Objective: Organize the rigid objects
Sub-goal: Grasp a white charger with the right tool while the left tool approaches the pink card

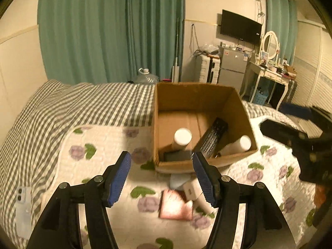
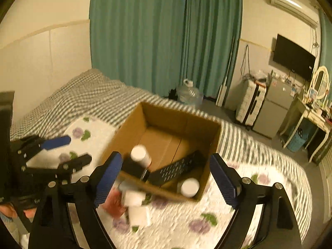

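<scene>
An open cardboard box (image 1: 172, 97) stands on the bed; it also shows in the right wrist view (image 2: 132, 124). Inside lie two white bottles (image 1: 182, 137) (image 1: 238, 145), a black remote (image 1: 213, 139) and a dark flat item (image 1: 176, 155). In front of the box lie a pink flat packet (image 1: 176, 205), a white charger block (image 1: 192, 188) and a white cylinder (image 1: 204, 204). My left gripper (image 1: 161, 178) is open and empty above these loose items. My right gripper (image 2: 166, 182) is open and empty over the box's near edge. The left gripper also shows in the right wrist view (image 2: 68, 151).
The bed has a floral quilt (image 1: 124, 217) over a grey checked sheet (image 1: 72, 108). A phone (image 1: 23, 207) lies at the left bed edge. Green curtains (image 1: 110, 31), a water jug (image 1: 146, 76), a suitcase, a small fridge (image 1: 232, 68) and a dressing table (image 1: 269, 74) stand beyond.
</scene>
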`<state>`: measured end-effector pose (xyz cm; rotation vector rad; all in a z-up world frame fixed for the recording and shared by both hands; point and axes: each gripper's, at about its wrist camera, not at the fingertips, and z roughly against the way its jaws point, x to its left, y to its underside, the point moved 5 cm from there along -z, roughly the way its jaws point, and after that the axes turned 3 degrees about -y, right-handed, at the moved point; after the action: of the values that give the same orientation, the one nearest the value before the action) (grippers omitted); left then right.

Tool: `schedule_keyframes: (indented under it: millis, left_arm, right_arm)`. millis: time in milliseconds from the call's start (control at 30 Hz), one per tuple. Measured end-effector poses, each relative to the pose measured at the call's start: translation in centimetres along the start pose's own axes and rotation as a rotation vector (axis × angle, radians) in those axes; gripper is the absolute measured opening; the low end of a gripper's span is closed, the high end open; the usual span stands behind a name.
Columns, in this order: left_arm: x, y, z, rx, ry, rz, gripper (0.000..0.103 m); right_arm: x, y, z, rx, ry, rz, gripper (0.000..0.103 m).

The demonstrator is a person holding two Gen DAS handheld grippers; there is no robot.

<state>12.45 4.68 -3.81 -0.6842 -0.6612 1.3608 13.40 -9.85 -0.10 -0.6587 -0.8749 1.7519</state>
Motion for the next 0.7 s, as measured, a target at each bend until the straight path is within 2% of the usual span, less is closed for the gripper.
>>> schedule_keyframes:
  millis: [133, 267, 567, 633, 700]
  left_arm:
    - [1.0, 2.6, -1.3, 0.042, -0.016, 0.004, 0.065]
    - [1.4, 5.2, -3.5, 0.105, -0.032, -0.008, 0.065]
    - [1.4, 7.8, -7.2, 0.218, -0.028, -0.022, 0.065]
    - [1.1, 8.2, -7.7, 0.231, -0.030, -0.039, 0.065]
    - [0.9, 8.4, -7.9, 0.241, -0.031, -0.053, 0.065]
  right_arm:
    - [1.4, 3.3, -1.1, 0.061, -0.024, -0.021, 0.086]
    - [2.4, 7.1, -4.0, 0.150, -0.036, -0.015, 0.086]
    - [2.9, 14.2, -11.4, 0.341, -0.069, 0.019, 0.086]
    - [3.1, 15.0, -12.4, 0.365, -0.076, 0.023, 0.084]
    - [3.2, 15.6, -13.3, 0.379, -0.091, 0.023, 0.077]
